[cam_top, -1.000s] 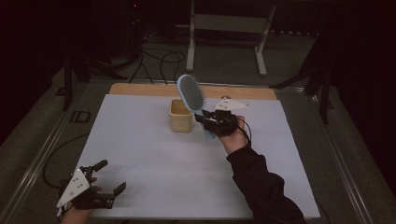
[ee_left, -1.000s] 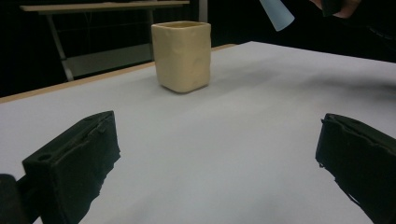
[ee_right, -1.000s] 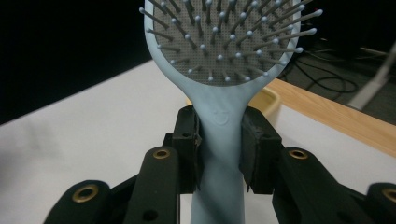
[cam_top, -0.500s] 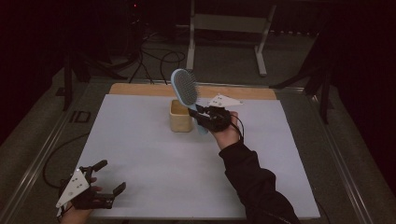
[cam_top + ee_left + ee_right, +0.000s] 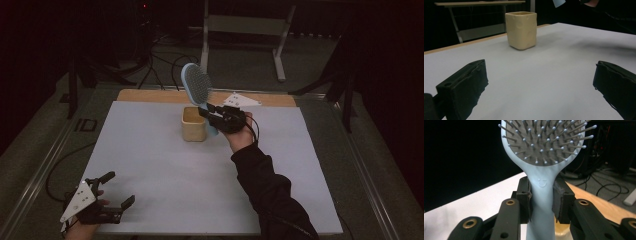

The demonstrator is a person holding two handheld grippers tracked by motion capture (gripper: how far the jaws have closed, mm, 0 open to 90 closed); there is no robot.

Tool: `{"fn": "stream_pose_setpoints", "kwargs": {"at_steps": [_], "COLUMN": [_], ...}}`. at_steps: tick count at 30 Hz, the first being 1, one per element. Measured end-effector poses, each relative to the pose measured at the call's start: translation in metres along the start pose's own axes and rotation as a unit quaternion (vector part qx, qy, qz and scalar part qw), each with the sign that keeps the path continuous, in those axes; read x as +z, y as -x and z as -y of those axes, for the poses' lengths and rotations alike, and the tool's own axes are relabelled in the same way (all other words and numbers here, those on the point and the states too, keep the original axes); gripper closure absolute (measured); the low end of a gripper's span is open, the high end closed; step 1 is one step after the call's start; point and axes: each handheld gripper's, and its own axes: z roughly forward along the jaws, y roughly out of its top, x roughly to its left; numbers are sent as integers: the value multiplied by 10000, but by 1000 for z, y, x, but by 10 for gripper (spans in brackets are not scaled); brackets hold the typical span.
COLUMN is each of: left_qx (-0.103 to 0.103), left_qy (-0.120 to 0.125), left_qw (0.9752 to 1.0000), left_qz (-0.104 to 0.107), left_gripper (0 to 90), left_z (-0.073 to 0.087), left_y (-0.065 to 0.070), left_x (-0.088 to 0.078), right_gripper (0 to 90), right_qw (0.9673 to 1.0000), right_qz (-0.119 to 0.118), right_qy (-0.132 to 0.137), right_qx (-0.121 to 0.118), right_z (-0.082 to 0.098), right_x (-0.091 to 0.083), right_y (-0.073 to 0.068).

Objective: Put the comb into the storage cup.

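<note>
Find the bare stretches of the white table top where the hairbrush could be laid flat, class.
Free: the wide middle between the cup and the left gripper, and the left side. Crowded: beside the cup, where the right gripper holds the hairbrush.

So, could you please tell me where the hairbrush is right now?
In the high view, the hairbrush is clamped by its handle in the right hand-held gripper, head raised above the beige cup.

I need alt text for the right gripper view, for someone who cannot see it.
The right gripper is shut on the handle of a light blue plastic hairbrush, its black fingers pressing both sides just below the bristled head. Behind lie a white table surface and dark floor cables.
</note>
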Motion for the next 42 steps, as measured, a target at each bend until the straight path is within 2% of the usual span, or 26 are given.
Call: {"fn": "stream_pose_setpoints", "kwargs": {"at_steps": [4, 10, 20, 26, 30, 34, 38, 42], "left_qx": [4, -51, -49, -63, -67, -68, -65, -74], "left_qy": [-1, 39, 23, 55, 46, 50, 53, 71], "left_qw": [10000, 10000, 10000, 10000, 10000, 10000, 10000, 9999], "left_qz": [-1, 5, -8, 8, 14, 5, 23, 22], "left_gripper": [0, 0, 0, 0, 0, 0, 0, 0], "left_z": [0, 0, 0, 0, 1, 1, 1, 1], "left_y": [0, 0, -1, -1, -1, -1, -1, -1], "left_x": [0, 0, -1, -2, -2, -2, -2, -2], "right_gripper": [702, 701, 701, 701, 701, 701, 701, 701], "right_qw": [10000, 9998, 9996, 9993, 9986, 9983, 9982, 9974], "right_qz": [-44, -21, -64, -61, -175, -148, -119, -126], "right_qy": [64, 178, 267, 382, 494, 532, 582, 669], "right_qx": [42, -65, -51, -3, 80, 158, 117, 235], "right_z": [-6, -16, -28, -31, -30, -29, -29, -28], "right_x": [5, 13, 27, 36, 40, 45, 51, 55], "right_y": [1, 0, 2, 4, 6, 9, 12, 16]}}
